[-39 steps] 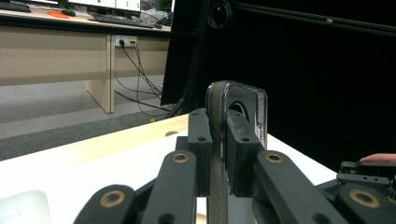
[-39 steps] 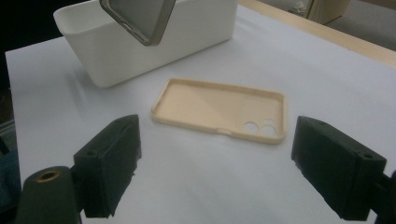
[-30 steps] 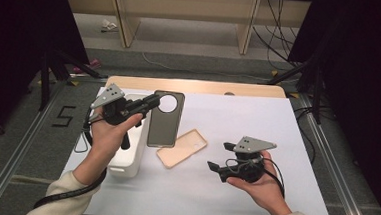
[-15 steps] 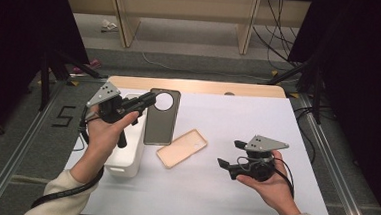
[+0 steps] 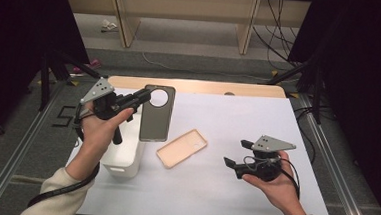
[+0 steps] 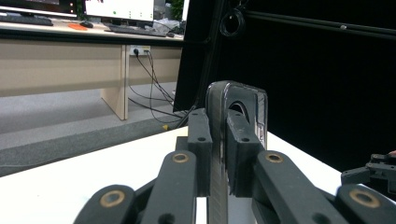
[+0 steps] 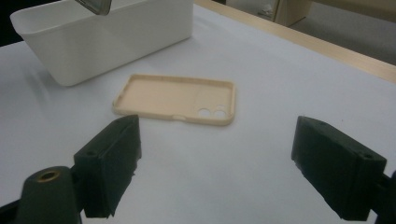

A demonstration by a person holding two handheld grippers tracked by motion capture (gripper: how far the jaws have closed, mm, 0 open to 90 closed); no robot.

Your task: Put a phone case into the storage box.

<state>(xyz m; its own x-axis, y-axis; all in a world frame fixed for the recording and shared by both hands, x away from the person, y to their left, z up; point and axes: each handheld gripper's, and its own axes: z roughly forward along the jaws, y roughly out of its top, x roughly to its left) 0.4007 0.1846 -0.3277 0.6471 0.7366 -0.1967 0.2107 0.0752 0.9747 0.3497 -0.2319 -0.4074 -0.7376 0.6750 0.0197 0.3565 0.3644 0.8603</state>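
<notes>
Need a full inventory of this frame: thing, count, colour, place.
dark phone case: 1, grey-black with a round camera cutout, held off the table beside the bin, clamped in the left gripper.
beige phone case: 1, tan, lying open side up on the table's middle.
bin: 1, white, at the table's left, under the left hand.
table: 1, white sheet on a wooden top.
cables: several, dark, on the floor beyond the table.
left gripper: 1, black with grey plate, shut on the dark phone case.
right gripper: 1, black with grey plate, jaws open, low over the table's right, facing the beige phone case.
</notes>
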